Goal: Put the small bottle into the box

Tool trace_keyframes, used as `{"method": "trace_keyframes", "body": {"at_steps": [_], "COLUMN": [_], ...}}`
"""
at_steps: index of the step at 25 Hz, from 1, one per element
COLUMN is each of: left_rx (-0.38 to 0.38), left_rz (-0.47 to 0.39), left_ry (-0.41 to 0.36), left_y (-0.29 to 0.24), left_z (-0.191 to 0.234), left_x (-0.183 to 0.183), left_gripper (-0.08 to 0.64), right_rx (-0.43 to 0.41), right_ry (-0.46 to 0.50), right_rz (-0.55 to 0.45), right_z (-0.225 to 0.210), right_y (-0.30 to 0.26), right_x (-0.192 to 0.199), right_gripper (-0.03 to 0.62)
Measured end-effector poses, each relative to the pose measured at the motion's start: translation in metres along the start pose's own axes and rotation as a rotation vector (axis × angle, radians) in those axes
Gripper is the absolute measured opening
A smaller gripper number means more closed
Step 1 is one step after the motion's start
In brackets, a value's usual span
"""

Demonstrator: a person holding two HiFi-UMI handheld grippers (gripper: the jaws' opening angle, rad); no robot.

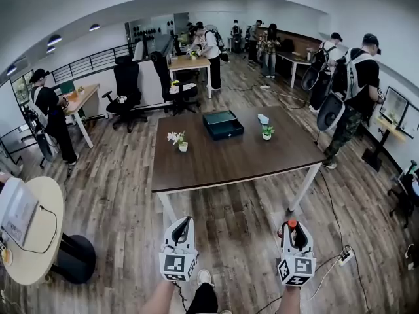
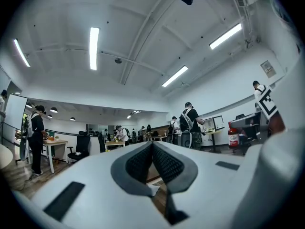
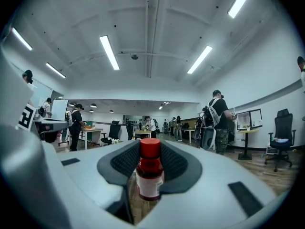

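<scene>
My right gripper [image 1: 291, 226] is shut on a small red bottle with a red cap [image 1: 290, 225], held upright over the wooden floor in front of the table. In the right gripper view the bottle [image 3: 149, 175] stands between the dark pads [image 3: 178, 165] of that gripper [image 3: 150, 149]. An open dark teal box [image 1: 222, 124] lies on the far half of the brown table [image 1: 216, 165], well ahead of both grippers. My left gripper [image 1: 185, 222] is level with the right one, shut and empty; its pads [image 2: 164, 162] meet at the tips. From the left gripper view the bottle [image 2: 233, 136] shows off to the right.
Two small potted plants [image 1: 181, 141] [image 1: 266, 133] and a pale cup [image 1: 262, 118] stand on the table. A round white table [image 1: 36, 205] is at my left. A power strip [image 1: 345, 256] and its cable lie on the floor at the right. Several people, desks and office chairs fill the room behind.
</scene>
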State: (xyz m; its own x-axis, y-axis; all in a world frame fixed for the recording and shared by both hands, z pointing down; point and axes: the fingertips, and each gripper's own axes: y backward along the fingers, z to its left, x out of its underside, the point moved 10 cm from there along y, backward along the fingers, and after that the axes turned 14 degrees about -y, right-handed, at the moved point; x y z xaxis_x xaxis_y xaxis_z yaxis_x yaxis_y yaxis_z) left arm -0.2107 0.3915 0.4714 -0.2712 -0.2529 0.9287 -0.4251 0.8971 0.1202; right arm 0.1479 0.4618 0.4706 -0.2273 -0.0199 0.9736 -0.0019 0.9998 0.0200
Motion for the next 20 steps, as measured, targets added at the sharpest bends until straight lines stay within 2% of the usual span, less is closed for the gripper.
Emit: {"method": "trace_keyframes", "body": {"at_steps": [8, 11, 20], "left_rx": [0.001, -0.002, 0.009], "left_rz": [0.068, 0.097, 0.110], "left_ry": [0.035, 0.050, 0.065], "left_y": [-0.035, -0.057, -0.142], "left_z": [0.011, 0.020, 0.073], "left_x": [0.029, 0.043, 0.069], "left_gripper": [0.002, 0.002, 0.002], "right_rx": [-0.019, -0.034, -0.054], "right_ry": [0.010, 0.014, 0.022], "right_rz": [0.064, 0.086, 0.099], "right_z": [-0.002, -0.001, 0.021], "right_y": [-0.048, -0.079, -0.188], "right_x": [0.013, 0.017, 0.009], "right_gripper": [0.132, 0.132, 0.132]}}
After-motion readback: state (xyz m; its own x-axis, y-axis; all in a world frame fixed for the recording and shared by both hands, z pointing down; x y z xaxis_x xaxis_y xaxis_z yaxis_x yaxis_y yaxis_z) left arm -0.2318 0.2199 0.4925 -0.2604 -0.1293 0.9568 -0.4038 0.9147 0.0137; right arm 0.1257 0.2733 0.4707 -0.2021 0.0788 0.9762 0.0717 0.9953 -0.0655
